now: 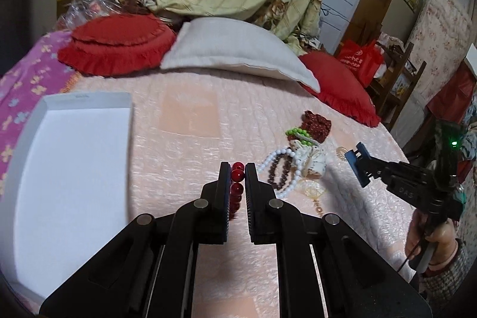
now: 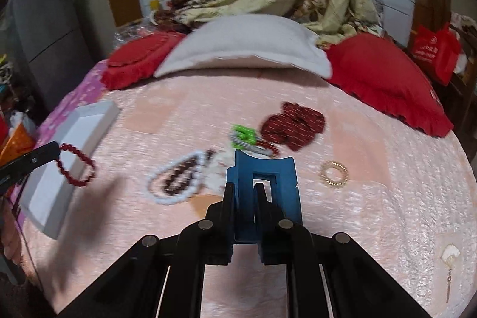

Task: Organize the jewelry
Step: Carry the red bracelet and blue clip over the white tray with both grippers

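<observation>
Pink quilted bed [image 1: 184, 157] is the workspace, with the left hand-held gripper [image 1: 237, 169] pinching a red bead bracelet [image 1: 237, 175] that dangles just ahead of its tips, white box [image 1: 74, 145] off to its left. Right hand-held gripper [image 2: 244, 184] is clamped on a blue hair claw clip [image 2: 262, 169], the tangled jewelry pile [image 2: 179, 181] just beyond. Glossy round beads look slippery, so I reckon that bracelet could roll out of the pinch mid-carry.

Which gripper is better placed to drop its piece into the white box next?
Left. The left gripper, holding the red bead bracelet, is beside the white box; the right gripper with the blue clip is farther off.
</observation>
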{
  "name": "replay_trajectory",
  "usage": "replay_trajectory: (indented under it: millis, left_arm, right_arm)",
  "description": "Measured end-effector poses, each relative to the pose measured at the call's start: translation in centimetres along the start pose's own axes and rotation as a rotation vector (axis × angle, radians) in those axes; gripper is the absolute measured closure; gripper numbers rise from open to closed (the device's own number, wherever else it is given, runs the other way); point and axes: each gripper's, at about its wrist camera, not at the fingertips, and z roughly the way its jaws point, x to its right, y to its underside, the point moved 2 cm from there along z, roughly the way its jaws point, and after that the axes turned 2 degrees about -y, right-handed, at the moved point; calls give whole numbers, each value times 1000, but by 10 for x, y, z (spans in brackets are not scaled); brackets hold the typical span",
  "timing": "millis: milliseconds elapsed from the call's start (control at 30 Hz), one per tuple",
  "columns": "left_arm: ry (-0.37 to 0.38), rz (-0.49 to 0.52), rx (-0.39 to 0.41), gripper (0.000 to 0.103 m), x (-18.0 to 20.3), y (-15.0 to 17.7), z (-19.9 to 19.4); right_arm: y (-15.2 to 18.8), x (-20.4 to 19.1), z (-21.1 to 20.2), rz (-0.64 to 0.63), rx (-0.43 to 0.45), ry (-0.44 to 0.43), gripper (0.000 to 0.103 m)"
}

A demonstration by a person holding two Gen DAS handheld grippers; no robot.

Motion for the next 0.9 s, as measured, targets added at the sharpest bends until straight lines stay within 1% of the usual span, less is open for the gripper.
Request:
replay_trajectory:
  millis: [100,233,300,367,433,567,667,800,900]
  left_arm:
    - [-51,11,12,95,-13,-3,-13]
    - [-89,-14,19,95,-41,-8,-22]
    - [-117,-18,25,95,-54,-12,-24]
    - [-160,-13,39,95,-70,-18,-27]
    - [-190,-17,50,95,-87,-24,-28]
    - [-246,-51,65,95,-127,-38,-25]
    - [-265,-102,64,95,-160,-43,-19]
    - [-260,-171,42,95,-195,-47,-3]
    - [-243,-217,32,95,-214,-50,10]
  right_arm:
    - [-6,-26,-9,-31,15,-33,92]
    - [-17,-63,-13,-70,20,-85,92]
    - [-23,-88,-12,-94,16,-114,92]
    - [-28,-105,-9,-108,9,-135,92]
    - [-38,-130,-3,-125,-2,-164,92]
    - [-55,-175,14,-147,-22,-215,92]
    - [-67,-204,30,-153,-41,-252,92]
    - [-81,-250,65,-176,-75,-286,92]
    - [-91,-275,91,-183,-104,-304,92]
